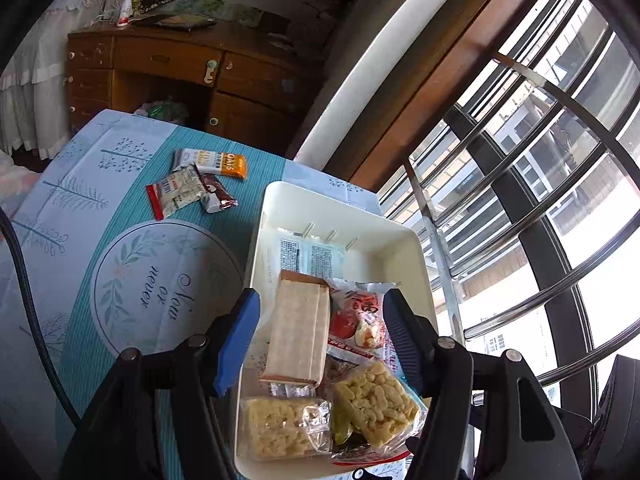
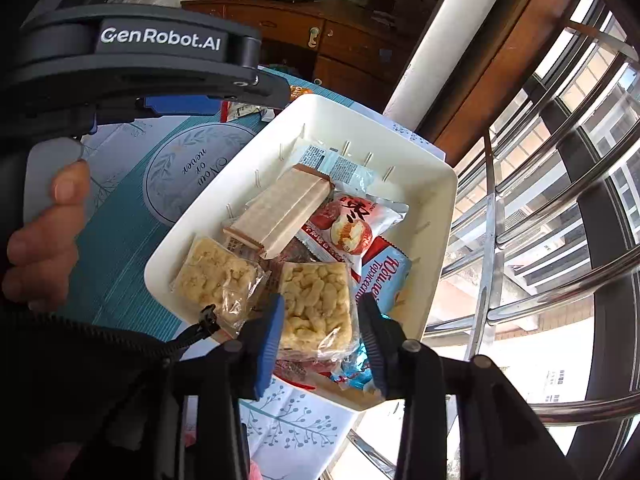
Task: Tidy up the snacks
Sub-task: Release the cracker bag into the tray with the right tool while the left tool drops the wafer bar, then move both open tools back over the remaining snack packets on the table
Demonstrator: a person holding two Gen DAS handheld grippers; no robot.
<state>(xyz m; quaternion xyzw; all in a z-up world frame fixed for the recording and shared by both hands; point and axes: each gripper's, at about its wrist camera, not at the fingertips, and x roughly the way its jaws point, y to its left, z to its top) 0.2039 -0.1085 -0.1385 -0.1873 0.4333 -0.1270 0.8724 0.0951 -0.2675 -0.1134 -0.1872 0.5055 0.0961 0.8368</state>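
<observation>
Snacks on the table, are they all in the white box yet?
Almost. Several, like the wafer bar and rice cakes, already lie in the white box. The left gripper and right gripper hover open over it, holding nothing. Three packets wait on the tablecloth.

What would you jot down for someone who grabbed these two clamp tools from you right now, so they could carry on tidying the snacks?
Left gripper: open above the white bin, the tan wafer pack lying loose between its fingers.
Right gripper: open, either side of a puffed-rice bar lying in the bin; it has not clearly let go.
Done: wafer pack, both rice bars, the red-fruit packet and others are in the bin.
Left: three packets lie on the blue tablecloth beyond the bin. Bring those in next.
</observation>
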